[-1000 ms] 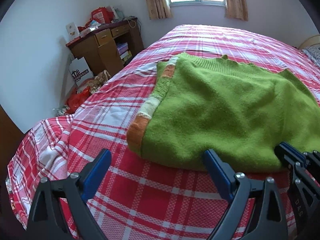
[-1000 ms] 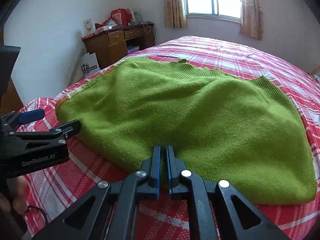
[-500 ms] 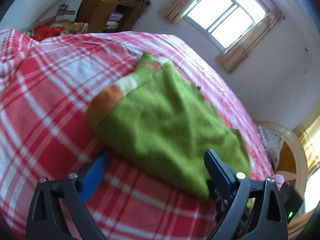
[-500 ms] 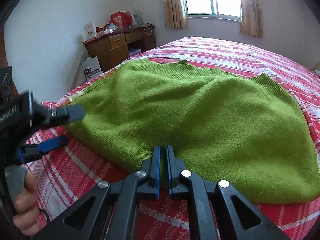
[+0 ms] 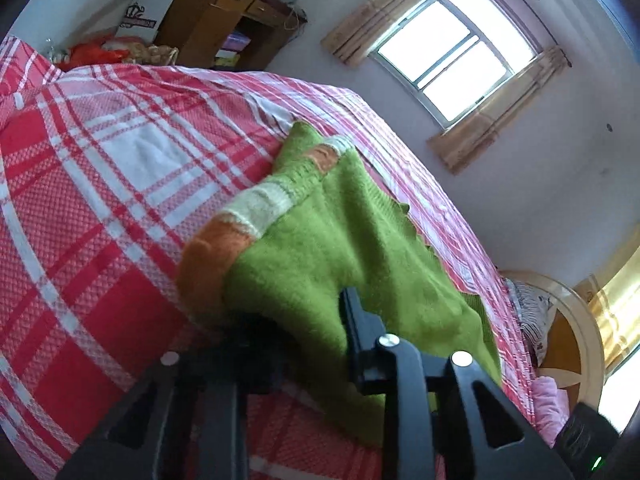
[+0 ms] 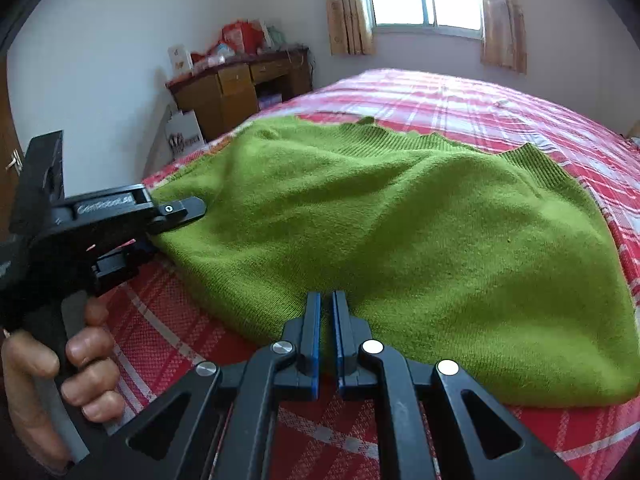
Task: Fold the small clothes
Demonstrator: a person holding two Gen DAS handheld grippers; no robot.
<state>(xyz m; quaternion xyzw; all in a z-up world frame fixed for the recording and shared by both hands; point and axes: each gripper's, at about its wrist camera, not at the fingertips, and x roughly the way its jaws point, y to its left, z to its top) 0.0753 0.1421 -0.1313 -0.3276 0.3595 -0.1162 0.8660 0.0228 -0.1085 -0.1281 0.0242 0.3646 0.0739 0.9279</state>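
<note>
so the green sweater [image 6: 400,248] is lying spread out on the red plaid bed [image 6: 500,100]. right gripper [image 6: 327,320] is pinching its near hem, fingers pressed together. left gripper [image 5: 296,320] has bitten onto the sweater's near left corner by the orange cuff [image 5: 216,256], fabric draped between its fingers
</note>
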